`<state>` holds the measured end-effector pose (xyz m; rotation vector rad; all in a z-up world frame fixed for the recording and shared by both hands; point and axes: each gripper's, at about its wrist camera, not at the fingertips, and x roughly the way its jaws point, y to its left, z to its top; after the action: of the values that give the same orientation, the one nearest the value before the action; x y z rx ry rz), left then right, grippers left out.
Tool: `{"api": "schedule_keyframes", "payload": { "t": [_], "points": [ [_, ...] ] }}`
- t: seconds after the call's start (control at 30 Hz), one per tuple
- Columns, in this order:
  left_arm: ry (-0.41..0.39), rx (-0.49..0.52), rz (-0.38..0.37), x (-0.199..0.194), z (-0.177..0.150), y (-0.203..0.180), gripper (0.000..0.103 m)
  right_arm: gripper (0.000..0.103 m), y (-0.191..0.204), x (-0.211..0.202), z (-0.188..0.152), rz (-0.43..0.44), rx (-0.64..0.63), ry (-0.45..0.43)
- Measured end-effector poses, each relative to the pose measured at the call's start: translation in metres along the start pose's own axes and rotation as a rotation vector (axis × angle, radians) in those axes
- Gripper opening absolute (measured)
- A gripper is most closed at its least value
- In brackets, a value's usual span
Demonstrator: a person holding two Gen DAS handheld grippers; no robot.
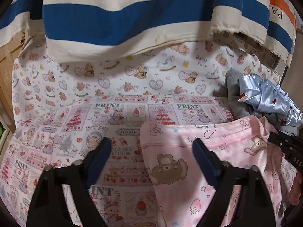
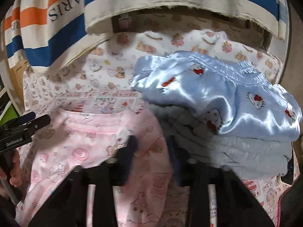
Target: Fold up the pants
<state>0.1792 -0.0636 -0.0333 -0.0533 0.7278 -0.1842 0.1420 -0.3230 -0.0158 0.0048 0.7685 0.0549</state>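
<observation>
Pink pants [image 1: 208, 151], printed with bears and strawberries, lie spread on the patterned sheet [image 1: 56, 132] that covers the surface in front of you, their waistband edge running across the far side and the cloth reaching toward you on the right.

Your left tool [image 1: 152, 151] hovers over the left edge of the pants with its jaws wide apart: the left blue pad sits above the bare sheet and the right one above the pink cloth. The edge of the garment lies between them, but neither pad presses on it, so this tool holds nothing.

Your right tool [image 2: 151, 149] has its jaws drawn nearly together, and pink cloth is bunched up between its dark fingers [image 2: 130, 149] near the right end of the waistband. From its own camera the blur makes the pads hard to read, yet the fabric rises into the gap, so it has hold of the pants there.

Just to the right of the pants is a heap of other clothes: a shiny light-blue satin garment [image 2: 217, 94] with cat faces lies on top of a grey garment [image 2: 236, 155]. At the far side a striped cloth [image 1: 123, 19] in cream and blue hangs down over the sheet. In the right camera, your fingers on the left tool's handle show at the left edge.
</observation>
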Motion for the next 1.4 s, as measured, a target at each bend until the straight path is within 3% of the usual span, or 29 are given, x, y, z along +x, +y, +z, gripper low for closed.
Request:
{"api": "schedule_keyframes", "payload": {
  "t": [0.07, 0.13, 0.3, 0.37, 0.67, 0.8, 0.93, 1.07, 1.4],
  "points": [
    [0.019, 0.0, -0.01, 0.004, -0.001, 0.0, 0.057, 0.006, -0.002, -0.003, 0.0, -0.009, 0.013, -0.015],
    [0.035, 0.008, -0.015, 0.008, -0.003, -0.001, 0.043, 0.006, -0.005, -0.007, 0.001, -0.037, 0.025, -0.031],
    [0.047, -0.006, -0.053, 0.009, -0.003, 0.0, 0.017, 0.006, -0.02, -0.008, 0.001, -0.051, 0.097, -0.008],
    [0.049, -0.019, -0.062, 0.009, -0.002, 0.003, 0.002, 0.006, -0.024, -0.006, 0.002, -0.042, 0.116, 0.014],
    [0.033, -0.032, -0.044, 0.005, 0.001, 0.007, 0.001, 0.007, -0.027, -0.008, 0.002, -0.033, 0.136, 0.025],
    [0.005, 0.0, 0.039, 0.001, 0.003, 0.007, 0.001, 0.023, -0.028, -0.008, 0.002, -0.047, 0.15, 0.029],
    [-0.027, 0.024, 0.09, -0.001, 0.003, 0.007, 0.001, 0.03, -0.029, -0.009, 0.002, -0.051, 0.147, 0.025],
    [-0.008, 0.017, 0.127, 0.002, 0.002, 0.011, 0.001, 0.061, -0.028, -0.011, 0.002, -0.047, 0.146, 0.019],
    [0.002, 0.021, 0.083, 0.002, 0.002, 0.009, 0.002, 0.071, -0.028, -0.006, 0.002, -0.018, 0.149, 0.07]
  ]
}}
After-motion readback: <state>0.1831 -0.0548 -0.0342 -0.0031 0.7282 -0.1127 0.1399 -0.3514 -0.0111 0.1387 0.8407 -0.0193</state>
